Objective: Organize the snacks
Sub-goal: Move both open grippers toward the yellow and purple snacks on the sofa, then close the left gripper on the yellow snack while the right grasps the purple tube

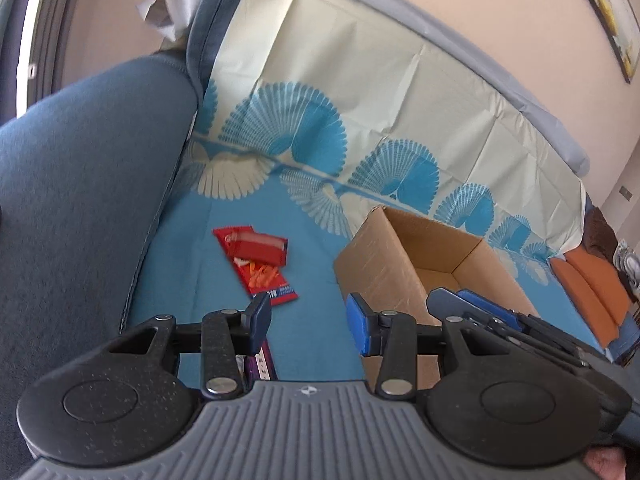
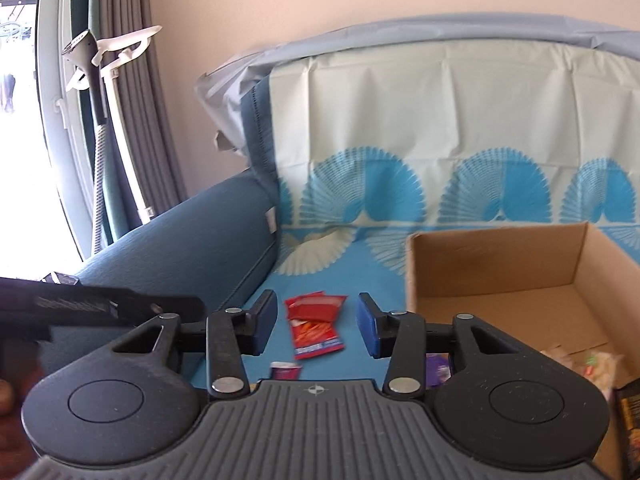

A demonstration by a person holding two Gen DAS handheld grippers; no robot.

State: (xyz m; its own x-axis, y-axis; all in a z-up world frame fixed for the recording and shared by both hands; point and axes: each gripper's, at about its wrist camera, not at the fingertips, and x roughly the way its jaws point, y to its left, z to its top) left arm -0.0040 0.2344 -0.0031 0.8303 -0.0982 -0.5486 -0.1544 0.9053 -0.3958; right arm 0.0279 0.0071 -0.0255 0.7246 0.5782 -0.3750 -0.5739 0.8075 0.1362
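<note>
Two red snack packets lie overlapped on the blue cloth of the sofa seat, left of an open cardboard box. My left gripper is open and empty, above the cloth in front of them. A purple packet shows under its left finger. In the right wrist view the red packets lie ahead between the fingers of my right gripper, which is open and empty. The box is to the right, holding a pale packet and a dark one. Purple packets lie nearer.
The blue sofa arm rises at the left. A cream and blue patterned cloth covers the backrest. Orange cushions lie far right. My right gripper's body reaches in beside the box. A garment steamer stands by the window.
</note>
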